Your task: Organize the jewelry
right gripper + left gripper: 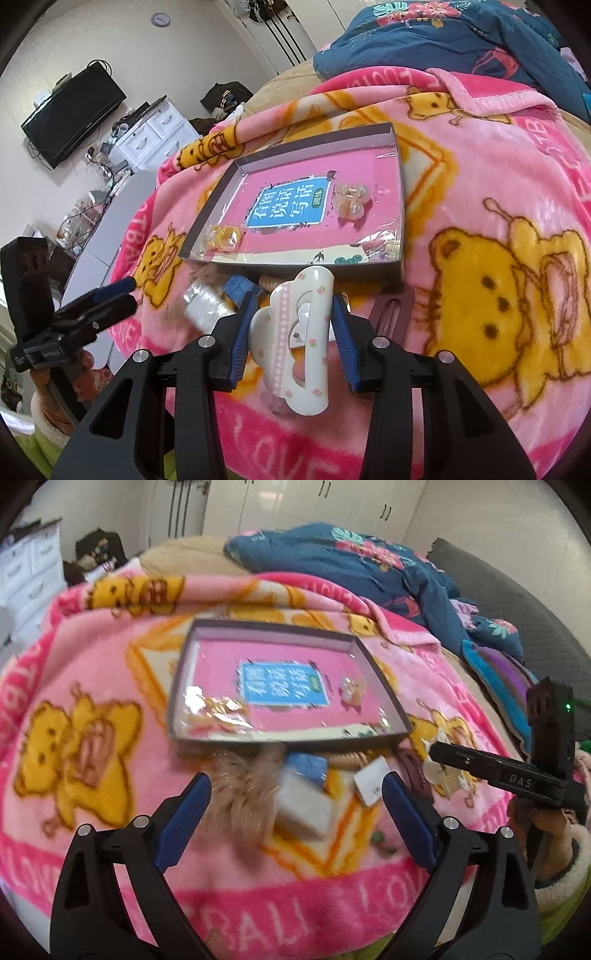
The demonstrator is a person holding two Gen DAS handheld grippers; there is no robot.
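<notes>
A shallow box (384, 686) (400, 221) lies on a pink bear blanket. It holds a pink book, a yellow bagged piece (223, 236) and a bagged pearl piece (351, 203). Loose items lie in front of it: a white packet (303, 808) (205, 306), a blue piece (308, 768), a fluffy tan piece (243, 782), a maroon hair clip (391, 310). My left gripper (295, 794) is open above this pile. My right gripper (293, 325) is shut on a white cloud-shaped hair claw (291, 343), held above the blanket.
A crumpled blue floral quilt (351, 561) lies behind the box. A white dresser (155, 129) and a television (74, 110) stand by the far wall. The bed's edge drops off at the left in the right wrist view.
</notes>
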